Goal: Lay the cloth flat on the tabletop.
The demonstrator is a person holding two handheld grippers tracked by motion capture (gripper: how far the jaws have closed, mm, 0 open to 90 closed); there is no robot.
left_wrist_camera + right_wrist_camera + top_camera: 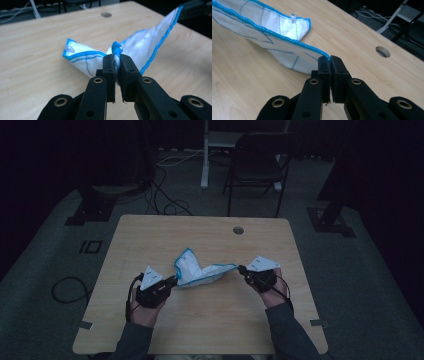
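A white cloth (200, 271) with a blue stitched border and thin blue lines lies crumpled at the middle of the wooden table (150, 235). My left gripper (173, 281) is shut on one bunched corner of the cloth (140, 47), whose blue edge pokes up between the jaws. My right gripper (241, 269) is shut on another corner of the cloth (274, 47), lifted a little off the table. The cloth sags between the two grippers, and one fold stands up at its far side. Left gripper (117, 61) and right gripper (329, 62) jaws are pressed together on the fabric.
A round cable hole (238, 230) sits near the table's far edge. Behind the table stand a black folding chair (257, 162) and a white desk leg (205, 155), with cables (165, 195) on the floor. Bare tabletop lies on every side of the cloth.
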